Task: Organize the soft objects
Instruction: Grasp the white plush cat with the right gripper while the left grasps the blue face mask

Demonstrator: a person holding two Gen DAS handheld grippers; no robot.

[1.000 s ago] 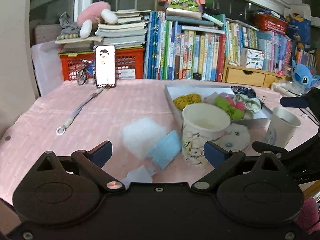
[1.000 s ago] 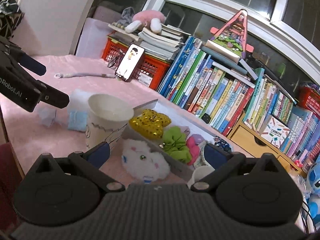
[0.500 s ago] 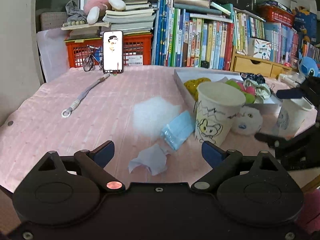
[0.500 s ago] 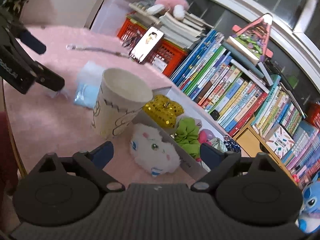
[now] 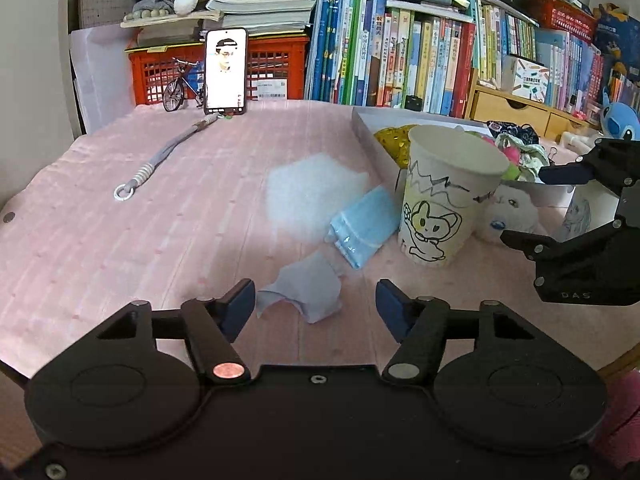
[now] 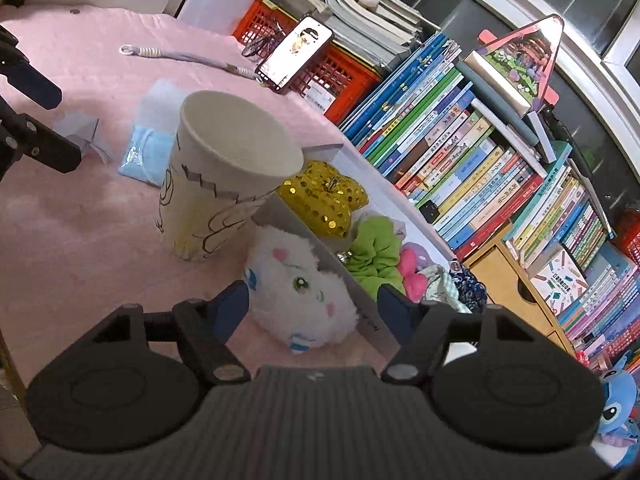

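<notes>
On the pink table (image 5: 120,248), the left gripper (image 5: 315,300) hangs low over a crumpled pale lilac cloth (image 5: 304,288), which lies between its blue-tipped fingers (image 5: 240,300); the jaws have just been closing, yet the pads stand clear of the cloth on both sides, so nothing is gripped. Just beyond the cloth lies a folded light blue face mask (image 5: 362,226), touching a white fluffy wad (image 5: 308,192) behind it, and beside the mask stands an upright paper cup (image 5: 444,208) with a cartoon drawn on it. The right gripper (image 6: 312,306) reaches over a white plush toy (image 6: 296,284) lying on the table against the outer wall of a shallow grey tray (image 6: 360,300); its jaws have also just been closing, and the left finger appears at the toy's edge while the right finger is over the tray wall, not pressing the toy. Inside the tray sit a yellow sequinned piece (image 6: 324,198), a green scrunchie (image 6: 374,252) and a pink one (image 6: 412,270). A phone (image 5: 225,70) leans against a red crate (image 5: 276,66) at the far edge, with a grey lanyard (image 5: 168,152) lying in front of it
</notes>
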